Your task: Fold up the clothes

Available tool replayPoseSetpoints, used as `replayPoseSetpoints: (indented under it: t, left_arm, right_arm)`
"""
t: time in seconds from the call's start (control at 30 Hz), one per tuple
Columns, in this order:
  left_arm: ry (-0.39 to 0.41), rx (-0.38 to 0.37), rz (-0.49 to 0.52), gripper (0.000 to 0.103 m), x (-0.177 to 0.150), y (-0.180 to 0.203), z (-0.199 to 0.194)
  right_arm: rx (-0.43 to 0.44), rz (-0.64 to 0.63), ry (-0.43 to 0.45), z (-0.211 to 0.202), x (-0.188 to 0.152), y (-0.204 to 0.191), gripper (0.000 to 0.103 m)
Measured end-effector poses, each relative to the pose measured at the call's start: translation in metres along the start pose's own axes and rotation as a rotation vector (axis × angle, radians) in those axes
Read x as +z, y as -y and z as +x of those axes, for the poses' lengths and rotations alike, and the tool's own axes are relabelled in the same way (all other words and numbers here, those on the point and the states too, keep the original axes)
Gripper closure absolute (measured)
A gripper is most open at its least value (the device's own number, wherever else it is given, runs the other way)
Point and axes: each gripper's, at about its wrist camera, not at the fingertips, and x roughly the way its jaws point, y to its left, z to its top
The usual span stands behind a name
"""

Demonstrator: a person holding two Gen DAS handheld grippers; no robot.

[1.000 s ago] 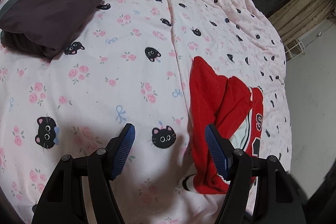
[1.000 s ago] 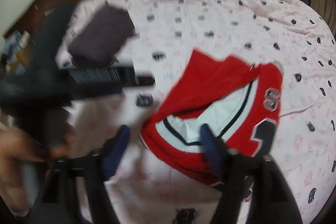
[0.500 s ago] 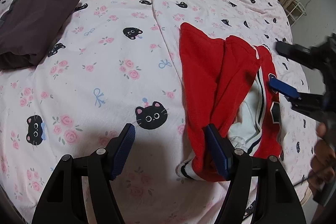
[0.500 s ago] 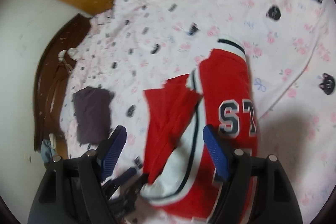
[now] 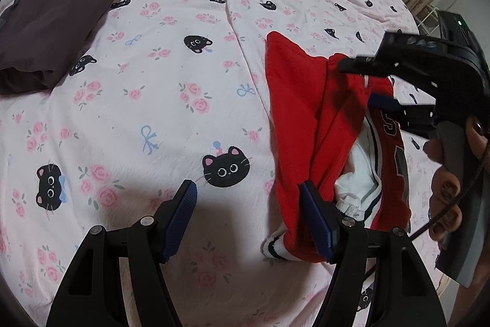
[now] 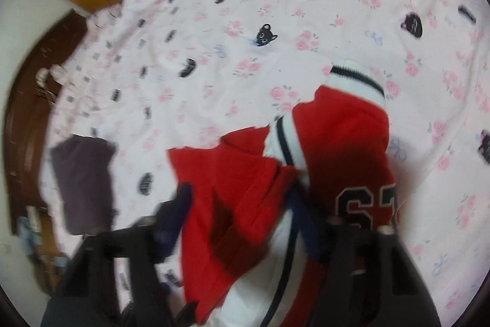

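Both grippers hovered at the red jersey [image 5: 309, 124]: the left gripper [image 5: 248, 219] stood wide apart and held nothing, one pad [image 5: 317, 222] just beside the jersey's striped cuff, while the right gripper [image 6: 239, 222] spread wide over the crumpled red cloth, gripping none of it. That jersey lay bunched on the pink cat-print bedsheet [image 5: 171, 88], well apart from a folded dark garment [image 5: 58, 8] toward the headboard side.

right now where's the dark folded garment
In the left wrist view the dark folded garment lies at the bedspread's upper left, well apart from the red jersey on the right.
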Motion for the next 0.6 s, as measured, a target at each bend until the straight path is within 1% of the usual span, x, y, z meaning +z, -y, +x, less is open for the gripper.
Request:
replayPoseSetpoints:
  t: [0.03, 0.07, 0.13, 0.23, 0.4, 0.47, 0.53, 0.57, 0.6]
  left_arm:
    - [-0.001, -0.002, -0.001, 0.039, 0.000, 0.000, 0.000]
    - [-0.001, -0.004, -0.002, 0.039, -0.001, -0.001, 0.000]
    - [-0.003, -0.009, -0.004, 0.039, -0.001, -0.002, -0.001]
    - [-0.009, -0.016, -0.009, 0.039, -0.001, -0.004, -0.001]
    - [-0.013, -0.017, -0.013, 0.039, -0.002, -0.004, -0.002]
    - [-0.013, -0.013, -0.010, 0.039, -0.003, -0.004, -0.002]
    - [-0.013, -0.009, -0.005, 0.039, -0.004, -0.003, -0.004]
    - [-0.013, -0.008, -0.005, 0.039, -0.004, -0.003, -0.004]
    - [-0.014, -0.009, -0.005, 0.039, -0.004, -0.004, -0.004]
  right_arm:
    - [-0.026, -0.019, 0.007, 0.000, 0.002, -0.006, 0.079]
    - [-0.028, -0.023, 0.006, -0.001, 0.003, -0.009, 0.092]
    - [-0.032, -0.035, 0.013, -0.004, 0.005, -0.019, 0.092]
    - [-0.038, -0.090, 0.017, -0.004, 0.010, -0.044, 0.091]
    - [-0.025, -0.102, -0.040, 0.018, 0.021, -0.070, 0.089]
    - [-0.045, -0.105, -0.071, 0.035, 0.026, -0.078, 0.088]
    - [-0.051, -0.102, -0.107, 0.049, 0.028, -0.082, 0.083]
    - [-0.052, -0.101, -0.130, 0.057, 0.029, -0.084, 0.072]
    - [-0.051, -0.100, -0.143, 0.061, 0.030, -0.086, 0.068]
